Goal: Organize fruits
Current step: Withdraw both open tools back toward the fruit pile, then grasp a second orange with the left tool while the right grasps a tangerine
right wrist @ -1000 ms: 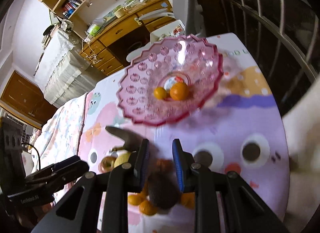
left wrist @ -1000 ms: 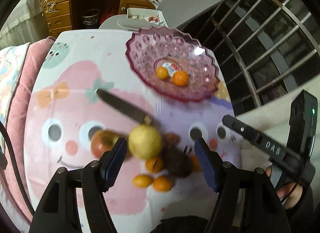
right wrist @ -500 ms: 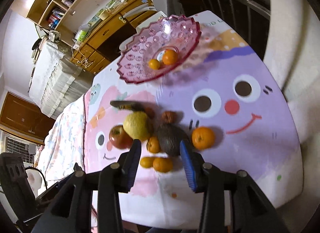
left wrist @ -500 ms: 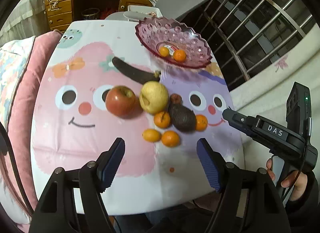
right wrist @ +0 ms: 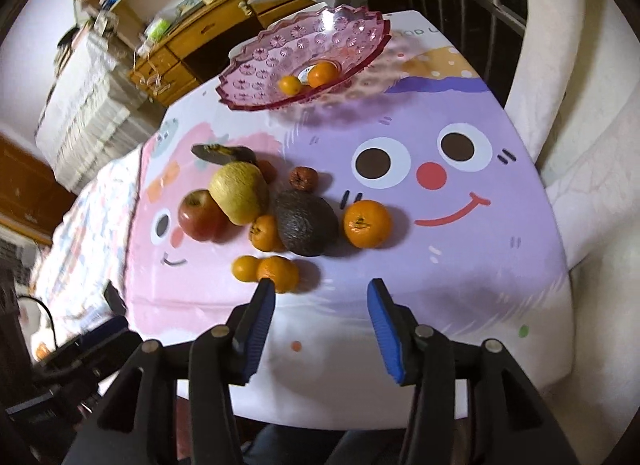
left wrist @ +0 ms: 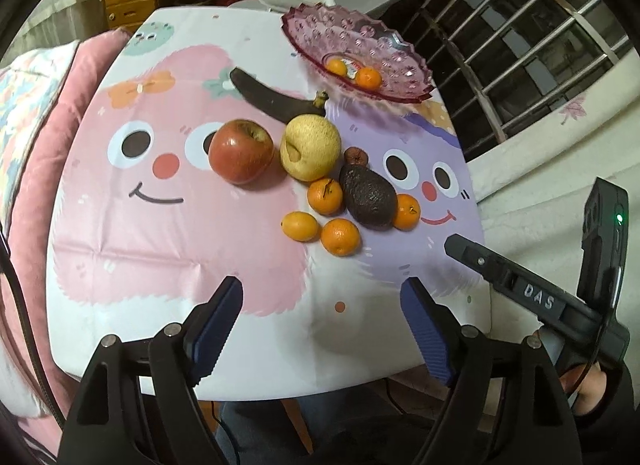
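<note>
Left gripper: jaws wide, just been opening, nothing between — over table's near edge.
Right gripper: jaws apart, just been opening, empty; nearer the fruit.
Fruit: mid-table, beyond the fingers; nearest orange beside left finger.
Bowl: far edge, two oranges inside.
Avocado: long axis slanted.
Unclear: small brown fruit.

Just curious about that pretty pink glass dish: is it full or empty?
Nearly empty. The pink glass dish holds only two small oranges and some small wrapped item; the other fruit lies on the table.
</note>
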`<state>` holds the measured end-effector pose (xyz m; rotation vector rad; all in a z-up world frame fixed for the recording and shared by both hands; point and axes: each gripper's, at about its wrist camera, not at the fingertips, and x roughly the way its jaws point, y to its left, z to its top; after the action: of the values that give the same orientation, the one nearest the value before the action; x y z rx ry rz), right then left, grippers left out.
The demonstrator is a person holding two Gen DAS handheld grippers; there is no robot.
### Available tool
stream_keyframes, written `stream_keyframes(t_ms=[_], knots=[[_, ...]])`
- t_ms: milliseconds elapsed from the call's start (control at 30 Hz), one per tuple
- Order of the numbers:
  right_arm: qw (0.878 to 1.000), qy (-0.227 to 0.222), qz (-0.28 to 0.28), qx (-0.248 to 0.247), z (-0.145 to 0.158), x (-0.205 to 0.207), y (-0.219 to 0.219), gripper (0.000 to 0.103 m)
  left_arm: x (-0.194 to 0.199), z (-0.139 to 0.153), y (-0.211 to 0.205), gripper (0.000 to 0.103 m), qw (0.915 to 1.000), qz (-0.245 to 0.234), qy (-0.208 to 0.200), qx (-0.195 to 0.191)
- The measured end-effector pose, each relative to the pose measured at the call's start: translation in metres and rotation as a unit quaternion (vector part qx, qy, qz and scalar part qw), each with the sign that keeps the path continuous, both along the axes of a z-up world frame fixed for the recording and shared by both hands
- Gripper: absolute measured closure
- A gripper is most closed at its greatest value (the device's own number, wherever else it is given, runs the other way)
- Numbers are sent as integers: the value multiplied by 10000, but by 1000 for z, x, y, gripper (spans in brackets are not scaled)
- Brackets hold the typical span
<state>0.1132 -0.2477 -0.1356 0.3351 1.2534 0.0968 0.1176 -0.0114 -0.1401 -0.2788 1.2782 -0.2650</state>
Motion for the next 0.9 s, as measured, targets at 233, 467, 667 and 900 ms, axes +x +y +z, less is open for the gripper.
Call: stream_keyframes(t_ms=[233,467,667,900], knots=[[9953,-62,848,-454,-12,15,-5,48,13,-20,-19,23,9986,409,324,-10],[9771,-209,1936,-860,-28,29,-5,48,27,-48,-42,23,9935,898,697,32],[9443,-554,3024,-1174,-41,34,2,48,43,-72,-57,23,9879,1254,906,99],[9123,-907,3747,-1380,-58,36,5,48,59,-100,-71,26,9829,1442,1111,284]])
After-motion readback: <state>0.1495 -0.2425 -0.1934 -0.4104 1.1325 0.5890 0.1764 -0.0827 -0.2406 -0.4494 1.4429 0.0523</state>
